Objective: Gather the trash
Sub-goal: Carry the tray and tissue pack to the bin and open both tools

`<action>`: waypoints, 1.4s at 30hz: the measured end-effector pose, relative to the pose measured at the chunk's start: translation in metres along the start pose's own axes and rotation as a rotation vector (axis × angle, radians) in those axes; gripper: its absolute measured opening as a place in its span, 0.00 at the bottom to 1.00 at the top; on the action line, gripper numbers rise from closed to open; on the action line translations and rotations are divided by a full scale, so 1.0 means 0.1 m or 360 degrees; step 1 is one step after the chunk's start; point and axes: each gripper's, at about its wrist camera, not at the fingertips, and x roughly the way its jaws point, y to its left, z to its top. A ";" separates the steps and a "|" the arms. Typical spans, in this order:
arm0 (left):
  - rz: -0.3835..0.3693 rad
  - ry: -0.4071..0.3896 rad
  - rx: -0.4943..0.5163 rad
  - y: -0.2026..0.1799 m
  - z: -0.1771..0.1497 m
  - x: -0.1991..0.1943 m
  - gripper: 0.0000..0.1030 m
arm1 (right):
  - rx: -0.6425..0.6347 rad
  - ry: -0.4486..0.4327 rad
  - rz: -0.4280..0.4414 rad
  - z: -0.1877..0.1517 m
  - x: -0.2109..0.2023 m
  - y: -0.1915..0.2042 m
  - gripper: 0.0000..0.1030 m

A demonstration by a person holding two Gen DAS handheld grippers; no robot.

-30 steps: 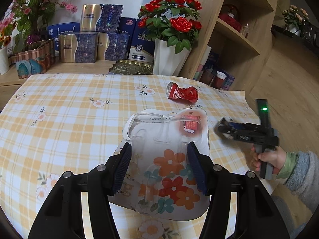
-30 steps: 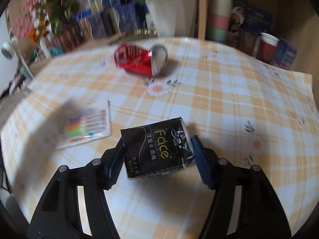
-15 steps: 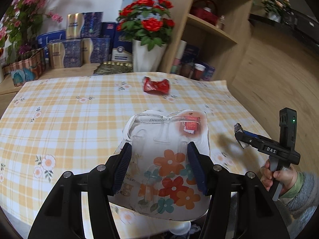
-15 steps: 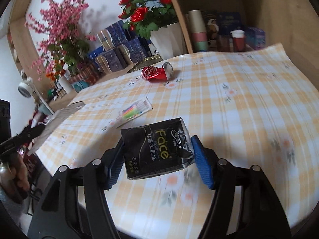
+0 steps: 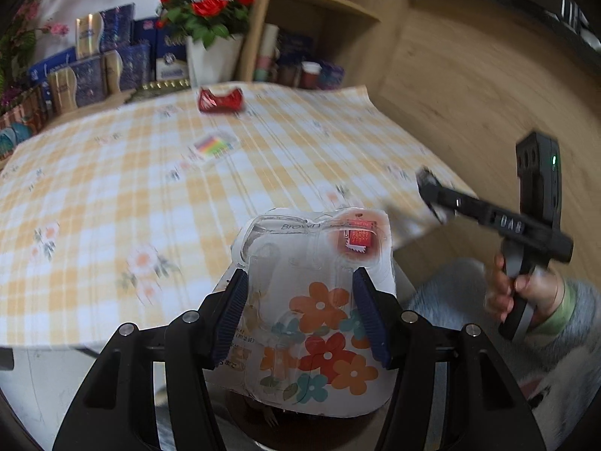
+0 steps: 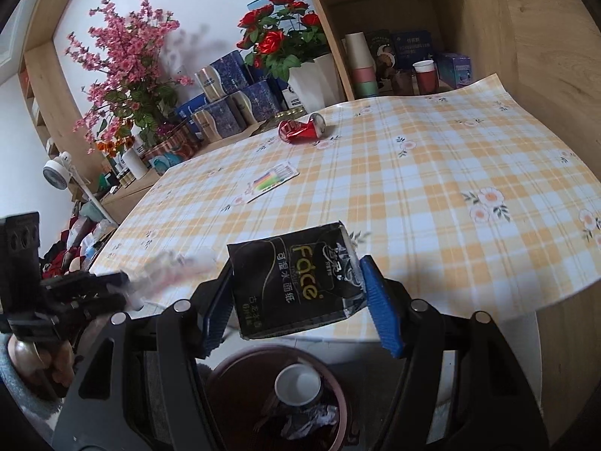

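Left tongs (image 5: pixel 300 315) clamp floral blister pack (image 5: pixel 319 300) (clear plastic); right tongs (image 6: pixel 296 304) clamp black tissue packet (image 6: pixel 293 285).

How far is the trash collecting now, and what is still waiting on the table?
Done: the bin below the table edge already holds a paper cup and crumpled scraps.
In hand: the left tongs grip a floral blister pack; the right tongs grip a black tissue packet above the bin.
Left: a crushed red can and a rainbow-striped packet lie on the table.
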 end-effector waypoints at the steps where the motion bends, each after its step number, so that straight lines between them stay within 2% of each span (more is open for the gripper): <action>1: -0.0008 0.0020 0.0003 -0.03 -0.06 0.02 0.55 | -0.0010 0.0004 0.0000 -0.04 -0.03 0.03 0.63; 9: -0.0045 0.0230 0.0030 -0.22 -0.56 0.25 0.55 | -0.0081 0.0045 -0.0001 -0.27 -0.16 0.15 0.63; 13: -0.0029 0.0380 0.0027 -0.20 -0.73 0.48 0.55 | -0.0069 0.0067 -0.0004 -0.34 -0.15 0.13 0.63; 19: -0.0032 0.0515 -0.0054 -0.07 -0.82 0.78 0.55 | -0.0055 0.0098 -0.0007 -0.39 -0.09 0.11 0.63; 28: 0.0027 0.0638 -0.0222 0.12 -0.92 1.19 0.55 | -0.0052 0.0199 -0.0023 -0.58 0.12 0.06 0.63; 34: 0.0077 0.0655 -0.0350 0.23 -0.95 1.38 0.55 | -0.0056 0.0243 -0.0034 -0.66 0.20 0.04 0.63; 35: 0.0071 0.0658 -0.0368 0.25 -0.95 1.39 0.57 | -0.0060 0.0246 -0.0034 -0.67 0.21 0.04 0.63; 38: 0.0061 0.0614 -0.0416 0.32 -0.94 1.35 0.73 | -0.0069 0.0260 -0.0039 -0.69 0.23 0.04 0.63; 42: 0.0065 0.0458 -0.0469 0.37 -0.86 1.17 0.78 | -0.0078 0.0284 -0.0042 -0.74 0.27 0.06 0.63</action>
